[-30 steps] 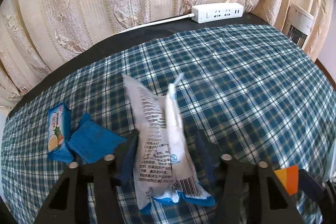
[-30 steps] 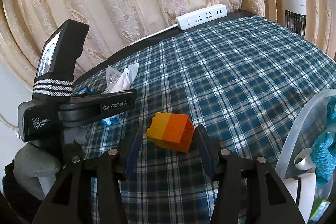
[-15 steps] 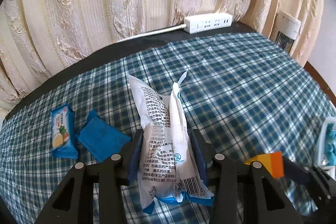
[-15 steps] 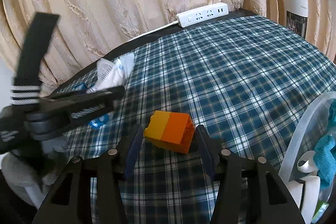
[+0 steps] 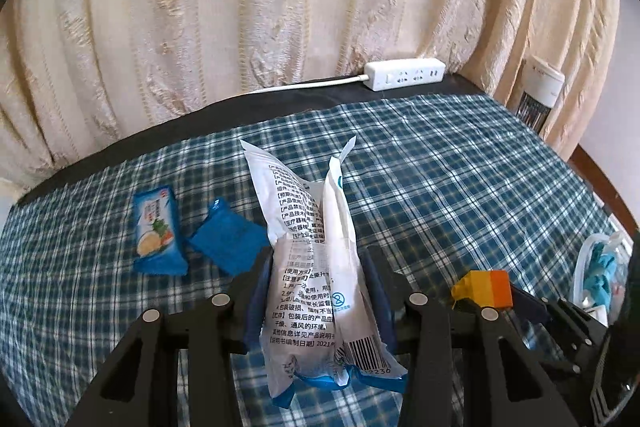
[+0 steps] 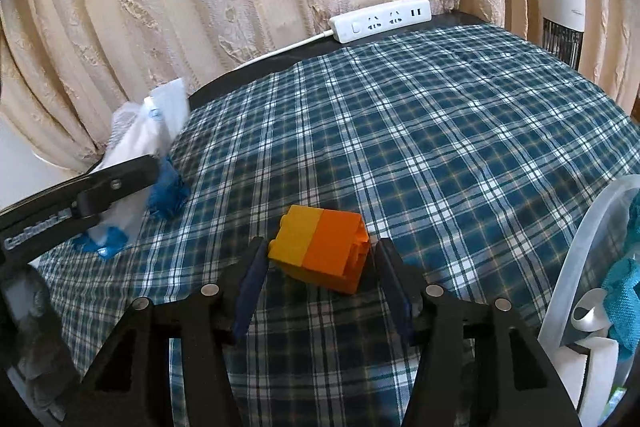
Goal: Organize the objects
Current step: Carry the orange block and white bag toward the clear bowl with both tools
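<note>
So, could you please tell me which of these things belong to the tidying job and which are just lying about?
Part of the job:
- white packet, shut in the left claw
- orange block, between the opening right claw
- two blue packets
- clear tub

Lying about:
- power strip
- curtain
- heater

Cream embossed curtain, plaid-covered table, white power strip, white heater, daylight

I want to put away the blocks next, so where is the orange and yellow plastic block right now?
The orange and yellow plastic block lies on the blue plaid tablecloth, between the opening right tongs, left of the translucent plastic bin.
</note>
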### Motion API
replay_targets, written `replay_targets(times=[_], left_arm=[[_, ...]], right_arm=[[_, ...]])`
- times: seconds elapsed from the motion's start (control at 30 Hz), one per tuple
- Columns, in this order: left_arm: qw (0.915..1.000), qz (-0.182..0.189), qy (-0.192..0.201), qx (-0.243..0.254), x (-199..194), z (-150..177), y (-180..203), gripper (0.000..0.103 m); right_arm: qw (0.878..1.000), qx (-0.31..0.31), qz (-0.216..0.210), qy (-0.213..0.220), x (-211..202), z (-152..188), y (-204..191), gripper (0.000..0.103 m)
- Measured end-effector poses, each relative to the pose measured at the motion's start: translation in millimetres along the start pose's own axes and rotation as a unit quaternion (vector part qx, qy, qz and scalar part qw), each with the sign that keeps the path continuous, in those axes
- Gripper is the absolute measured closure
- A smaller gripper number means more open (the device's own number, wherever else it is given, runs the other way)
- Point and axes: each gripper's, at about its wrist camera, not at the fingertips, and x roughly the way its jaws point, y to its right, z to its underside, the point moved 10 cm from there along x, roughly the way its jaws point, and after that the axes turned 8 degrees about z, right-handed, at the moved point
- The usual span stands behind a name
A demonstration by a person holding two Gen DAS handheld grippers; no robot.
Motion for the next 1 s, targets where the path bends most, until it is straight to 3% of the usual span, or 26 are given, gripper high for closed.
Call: replay_targets(times=[0.43,0.57,1.0], left_arm=[[0.9993,0.022,0.003,-0.031,-9.9,6.1,-17.9,0.056],[0.9991,0.025,0.004,-0.034,-11.5,5.5,-19.2,0.056],[0.9993,0.030,-0.003,-0.022,-8.5,10.5,-8.5,0.056]], right_arm=[[0.997,-0.049,0.058,-0.005,12.5,-4.6,-9.9,0.039],[0.996,-0.052,0.076,-0.004,14.5,-6.0,-7.8,0.051],[0.997,-0.040,0.063,0.017,-12.2,-6.9,-6.1,0.059]])
